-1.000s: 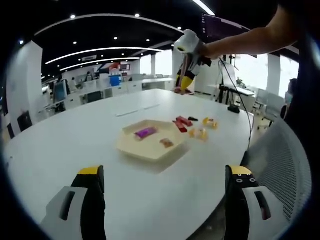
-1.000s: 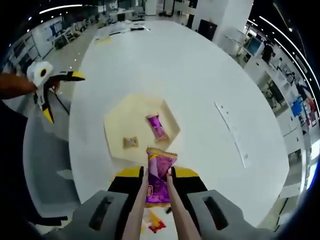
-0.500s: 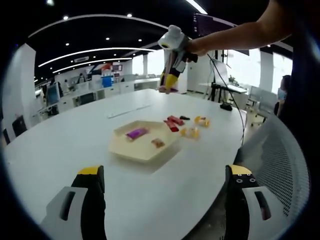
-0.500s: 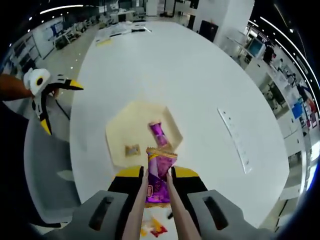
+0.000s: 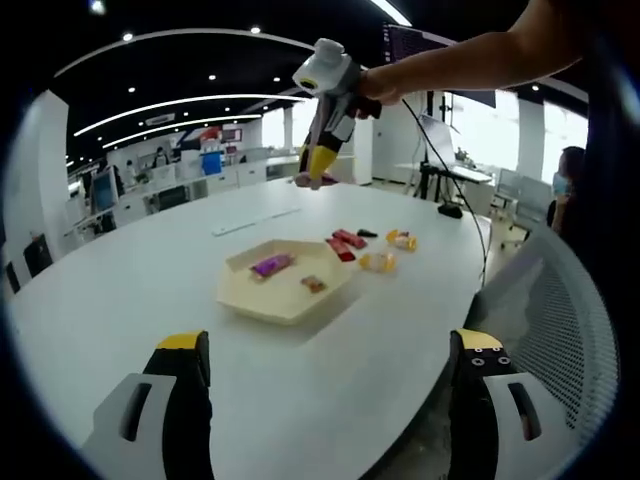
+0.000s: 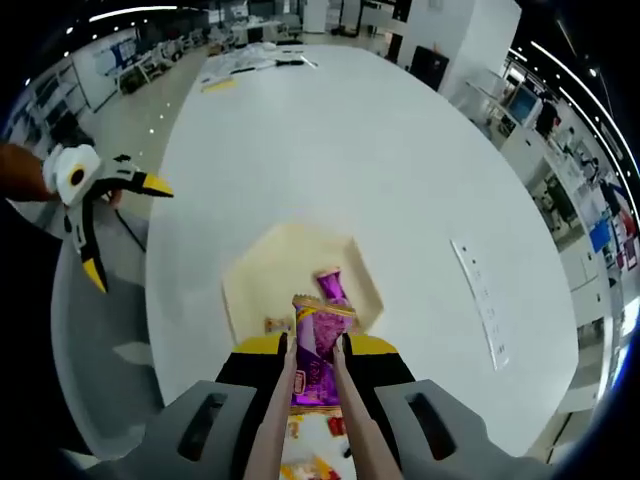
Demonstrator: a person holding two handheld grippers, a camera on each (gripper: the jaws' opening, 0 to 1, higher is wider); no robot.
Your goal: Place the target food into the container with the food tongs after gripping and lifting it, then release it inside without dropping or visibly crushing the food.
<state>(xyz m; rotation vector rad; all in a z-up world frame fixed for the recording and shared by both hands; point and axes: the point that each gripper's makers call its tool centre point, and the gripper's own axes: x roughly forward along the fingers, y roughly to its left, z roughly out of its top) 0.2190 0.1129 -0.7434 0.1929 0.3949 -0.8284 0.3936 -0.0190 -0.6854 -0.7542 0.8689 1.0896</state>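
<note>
left view low, level; right overhead; shared tray point(image 5: 262, 300) point(image 6: 250, 285).

This is a big open-plan office, dark-ceilinged with long curved light strips point(image 5: 190, 102) and small spotlights overhead. A large white oval table point(image 5: 120, 300) takes up the near floor, a grey mesh chair point(image 5: 560, 320) drawn up at its edge, and beyond it run rows of desks point(image 5: 215, 180) with monitors point(image 5: 105, 186) and office chairs. White pillars point(image 6: 470, 30) and bright windows point(image 5: 500, 135) close off the far side, and more workstations point(image 6: 120, 60) line the aisle past the table's end.
</note>
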